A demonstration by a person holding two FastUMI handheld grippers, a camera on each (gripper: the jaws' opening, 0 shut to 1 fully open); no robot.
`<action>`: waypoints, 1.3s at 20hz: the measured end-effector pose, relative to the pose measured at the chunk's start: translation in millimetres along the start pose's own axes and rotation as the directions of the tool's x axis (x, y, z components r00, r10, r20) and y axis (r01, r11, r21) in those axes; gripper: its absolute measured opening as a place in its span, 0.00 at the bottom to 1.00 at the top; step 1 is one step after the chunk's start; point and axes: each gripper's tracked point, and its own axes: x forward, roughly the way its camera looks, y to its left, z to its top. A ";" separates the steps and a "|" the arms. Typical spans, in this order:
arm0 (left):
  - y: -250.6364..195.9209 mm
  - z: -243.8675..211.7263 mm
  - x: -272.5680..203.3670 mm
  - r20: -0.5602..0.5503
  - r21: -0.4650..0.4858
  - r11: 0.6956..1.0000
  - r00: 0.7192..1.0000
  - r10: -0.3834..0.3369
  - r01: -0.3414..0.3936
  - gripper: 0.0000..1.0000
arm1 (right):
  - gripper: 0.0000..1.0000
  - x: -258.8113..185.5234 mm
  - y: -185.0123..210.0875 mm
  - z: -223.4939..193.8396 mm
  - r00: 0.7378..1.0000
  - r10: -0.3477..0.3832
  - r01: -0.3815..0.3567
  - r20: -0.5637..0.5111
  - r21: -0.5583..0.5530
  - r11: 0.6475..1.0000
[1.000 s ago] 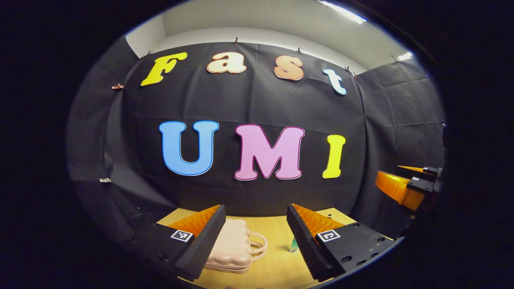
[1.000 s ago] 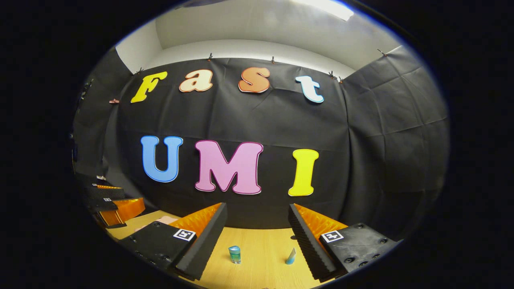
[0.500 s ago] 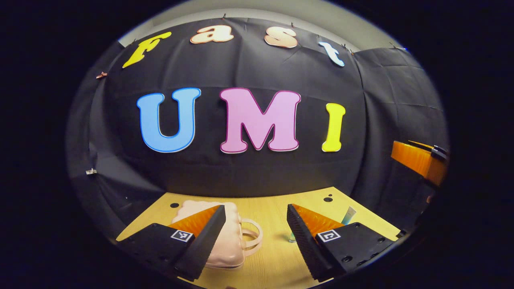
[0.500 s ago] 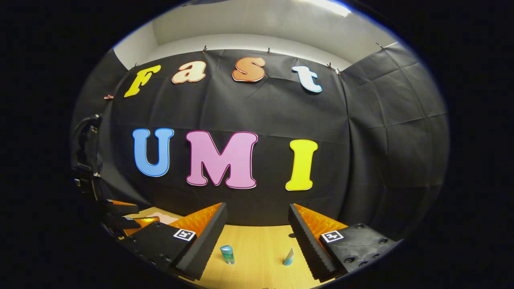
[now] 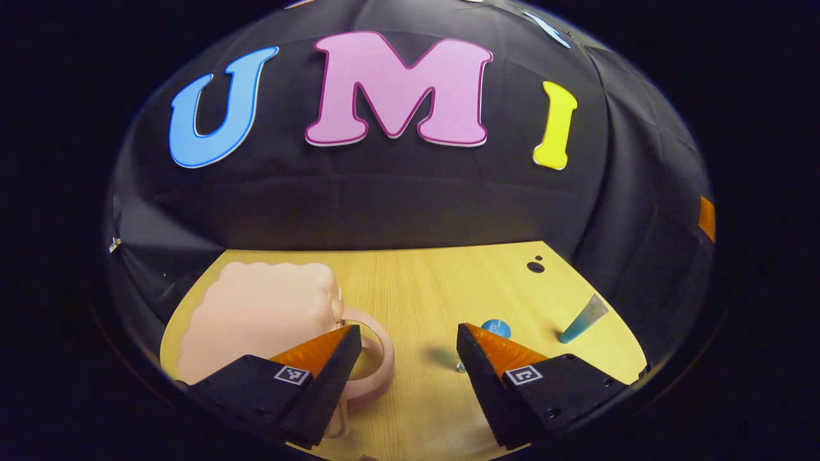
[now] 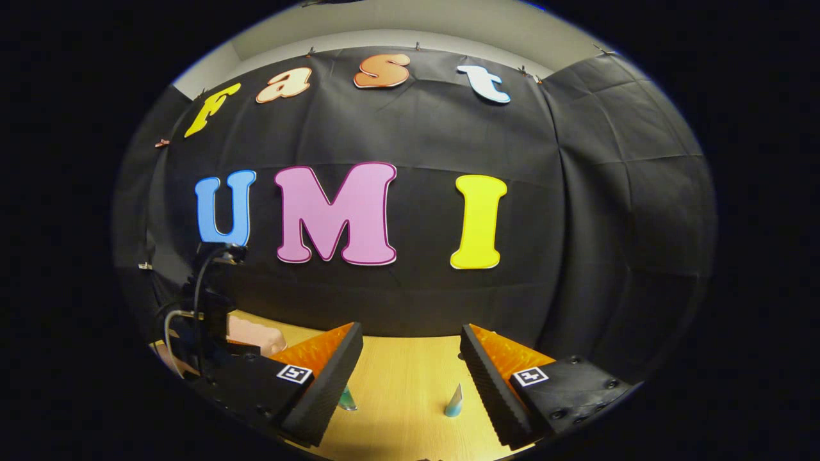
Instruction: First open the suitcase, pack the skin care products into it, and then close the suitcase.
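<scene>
Left gripper (image 5: pixel 405 358) held above the wooden worktop (image 5: pixel 416 282), tilted down toward it, fingers (image 5: pixel 333 371) spread wide with nothing between them. Pink suitcase (image 5: pixel 256 314) closed and lying flat at the left of the worktop, its looped handle (image 5: pixel 378 358) pointing right and partly hidden behind the left finger. Small blue-capped bottle (image 5: pixel 495 328) just beyond the tip of the right finger, near the middle of the worktop. Turquoise tube (image 5: pixel 582 319) farther right, near the worktop's right edge, well apart from the suitcase. Two dark holes (image 5: pixel 535 266) in the worktop at the far right. Right gripper (image 6: pixel 410 362) held higher and more level, facing the black cloth wall (image 6: pixel 416 128), fingers (image 6: pixel 330 378) likewise wide apart and empty. In the right gripper view, bottle (image 6: pixel 346 399) half hidden beside the left finger, tube (image 6: pixel 453 402) standing just left of the right finger. At the left there, cabled body of the other gripper (image 6: pixel 205 320) in front of a corner of the suitcase (image 6: pixel 256 336).
</scene>
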 end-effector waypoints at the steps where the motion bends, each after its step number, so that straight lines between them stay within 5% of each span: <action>1: 5.3 -7.5 10.7 -0.041 0.000 1.000 0.999 0.023 -0.023 0.90 | 0.97 3.8 -1.6 -4.3 1.000 0.010 -0.010 -0.013 -0.024 1.000; 9: 11.2 -60.4 69.4 -0.243 0.003 0.995 0.965 0.102 -0.104 0.72 | 0.97 25.5 -41.2 -25.8 0.999 -0.013 0.008 -0.041 -0.105 0.994; 12: 31.5 -71.4 81.2 -0.288 0.027 0.983 0.940 0.184 -0.184 0.48 | 0.97 29.1 -50.9 -20.1 1.000 -0.022 0.020 -0.012 -0.134 0.991; 13: 29.3 -74.2 83.7 -0.293 0.005 0.983 0.940 0.176 -0.182 0.30 | 0.96 30.8 -51.1 -24.4 1.000 -0.019 0.015 -0.023 -0.129 0.992; 19: 20.6 -49.9 77.9 -0.220 -0.006 0.995 0.970 0.098 -0.102 0.09 | 0.97 37.5 -45.7 -34.4 0.998 -0.009 0.002 -0.056 -0.117 0.993; 26: 42.8 29.6 31.1 -0.135 -0.155 0.987 0.990 0.030 -0.051 0.06 | 0.96 36.2 -11.1 -35.7 0.996 0.052 -0.058 -0.067 -0.097 0.994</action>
